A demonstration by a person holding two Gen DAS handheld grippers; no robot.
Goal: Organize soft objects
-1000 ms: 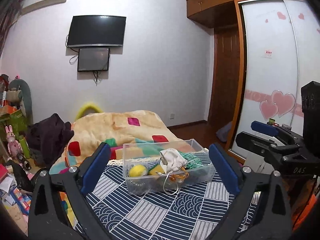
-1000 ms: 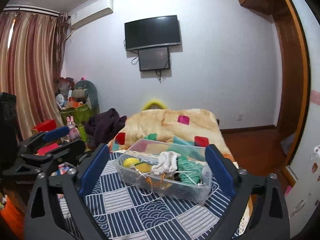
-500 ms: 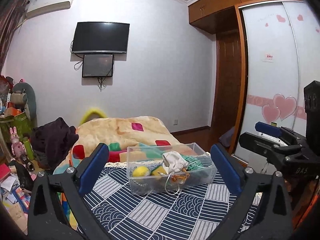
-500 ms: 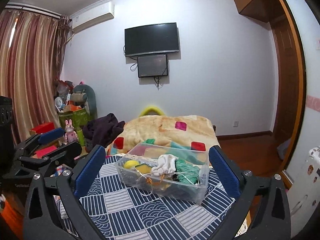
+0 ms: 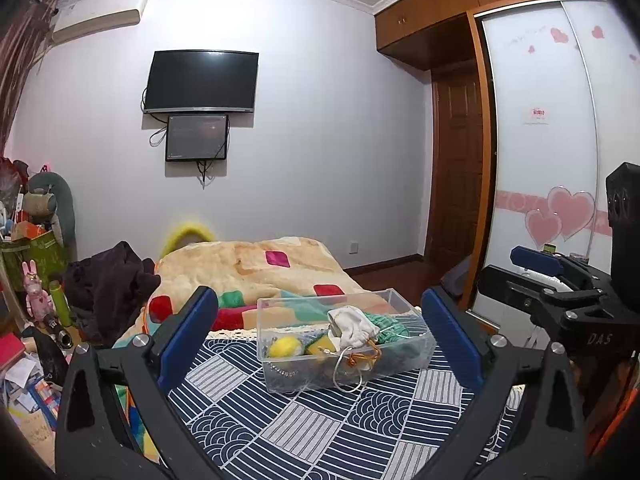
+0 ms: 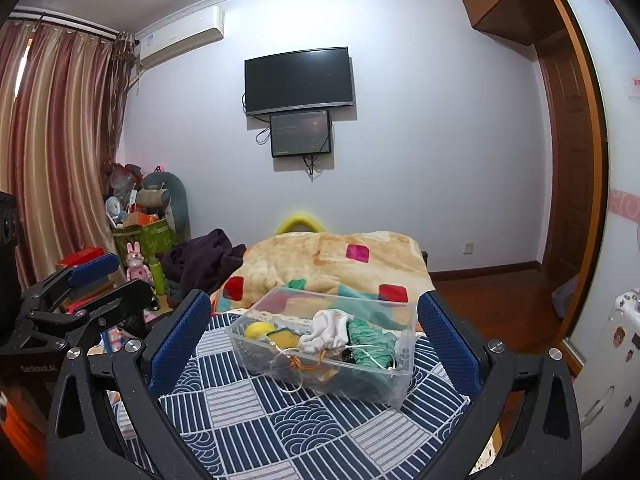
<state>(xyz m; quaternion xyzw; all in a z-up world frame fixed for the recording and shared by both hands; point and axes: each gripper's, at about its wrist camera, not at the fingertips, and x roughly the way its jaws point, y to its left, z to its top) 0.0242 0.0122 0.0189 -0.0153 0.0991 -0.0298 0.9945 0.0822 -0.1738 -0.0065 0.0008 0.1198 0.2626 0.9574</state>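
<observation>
Far left in the right wrist view hang glossy striped curtains [image 6: 52, 152] in rose and gold, with a heap of clutter under them: a green box [image 6: 146, 236], a pink rabbit figure [image 6: 136, 266] and a grey plush [image 6: 176, 196]. A dark purple garment [image 6: 204, 260] lies crumpled beside a thick, fleecy tan blanket [image 6: 332, 256] with bright colour patches.

Nearer, a cloth [image 6: 296, 420] printed in navy and white stripes and wave scallops covers the surface. On it stands the clear plastic bin [image 6: 332, 380], rectangular, thin-walled and glossy. Inside, from left to right, sit a fuzzy yellow ball [image 6: 259, 330], a yellow and green sponge [image 6: 282, 338], a bunched white sock-like cloth [image 6: 326, 330] and a ribbed green knit piece [image 6: 370, 344]. A thin pale cord loop [image 6: 288, 364] with orange threads droops over the bin's near wall.

The left gripper [image 5: 320, 336] hangs above the cloth with its blue textured pads spread wide, the bin framed between them and touching neither. The right gripper [image 6: 314, 332] is likewise spread wide and holds nothing, the bin between its pads but farther off. Each gripper shows at the edge of the other's view.

On the far wall hang a flat black television [image 5: 200, 80] and a smaller screen [image 5: 197, 138]. At right are a brown wooden door [image 5: 460, 176] and a frosted sliding wardrobe panel [image 5: 548, 152] with pink hearts.
</observation>
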